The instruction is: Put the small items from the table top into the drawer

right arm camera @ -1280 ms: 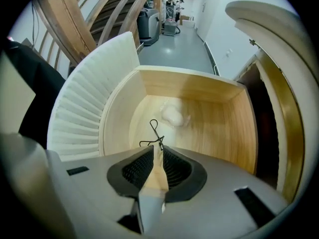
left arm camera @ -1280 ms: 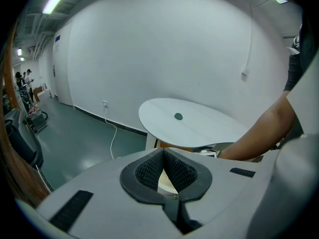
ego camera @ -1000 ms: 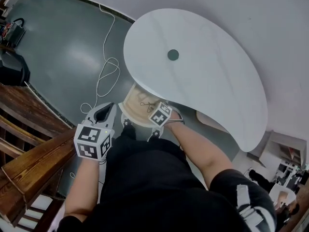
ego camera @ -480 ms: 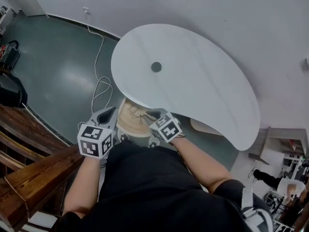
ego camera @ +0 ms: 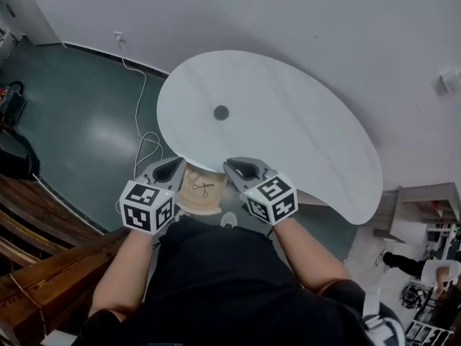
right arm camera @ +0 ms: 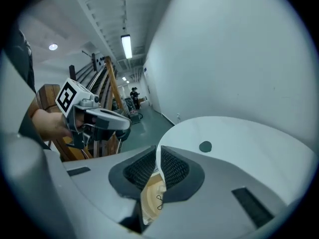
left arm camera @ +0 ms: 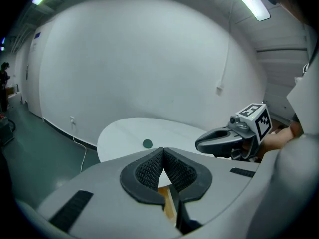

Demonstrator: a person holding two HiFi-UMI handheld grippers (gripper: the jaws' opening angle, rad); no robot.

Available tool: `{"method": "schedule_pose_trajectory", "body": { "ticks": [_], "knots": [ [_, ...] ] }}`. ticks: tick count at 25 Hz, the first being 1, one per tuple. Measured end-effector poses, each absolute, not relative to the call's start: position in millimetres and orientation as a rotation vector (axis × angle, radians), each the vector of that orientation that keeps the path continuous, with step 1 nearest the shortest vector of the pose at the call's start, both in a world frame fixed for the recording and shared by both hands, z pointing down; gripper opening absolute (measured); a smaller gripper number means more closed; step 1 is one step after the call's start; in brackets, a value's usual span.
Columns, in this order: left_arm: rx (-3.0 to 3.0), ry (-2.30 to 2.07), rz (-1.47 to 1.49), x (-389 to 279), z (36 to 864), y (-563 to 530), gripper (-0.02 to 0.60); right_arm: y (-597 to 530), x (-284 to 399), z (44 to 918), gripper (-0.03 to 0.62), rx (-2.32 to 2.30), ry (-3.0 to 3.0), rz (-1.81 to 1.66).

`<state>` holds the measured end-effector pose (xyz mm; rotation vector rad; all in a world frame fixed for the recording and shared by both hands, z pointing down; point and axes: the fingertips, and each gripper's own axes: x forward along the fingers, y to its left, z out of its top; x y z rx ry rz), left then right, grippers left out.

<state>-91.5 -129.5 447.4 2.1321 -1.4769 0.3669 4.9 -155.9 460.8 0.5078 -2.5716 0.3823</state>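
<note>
Both grippers have come up since a second ago: the right gripper [ego camera: 235, 166], which was down over the drawer [ego camera: 186, 193], now sits level with the left gripper [ego camera: 176, 166], the pair side by side at the near edge of the white table [ego camera: 302, 135].

On my left gripper feed the jaws meet at their tips with nothing between them. On the right one they stand a narrow slit apart and are closing, also with nothing between them, only the table's edge showing through.

The wooden drawer is pulled out from under the table's near edge, directly below the gap between the two grippers, and small scissors [ego camera: 202, 189] lie flat on its floor. A dark round disc [ego camera: 221, 112] sits on the table top, towards its left side and well beyond the grippers.

Off the table's left edge a white cable [ego camera: 140, 114] runs across the green floor [ego camera: 79, 121] from a wall socket [ego camera: 117, 36].
</note>
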Motion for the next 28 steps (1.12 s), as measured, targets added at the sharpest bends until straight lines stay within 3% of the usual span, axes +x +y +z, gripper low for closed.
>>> {"method": "schedule_pose_trajectory", "body": {
  "ticks": [14,28],
  "knots": [
    [2.234,-1.470,0.407,-77,434,-130,0.015,-176,43,430,0.009,0.719,-2.675,0.623],
    [2.230,-1.506,0.436,-92,434,-130,0.015,-208,28,435,0.009,0.748,-2.654,0.558]
  ]
}}
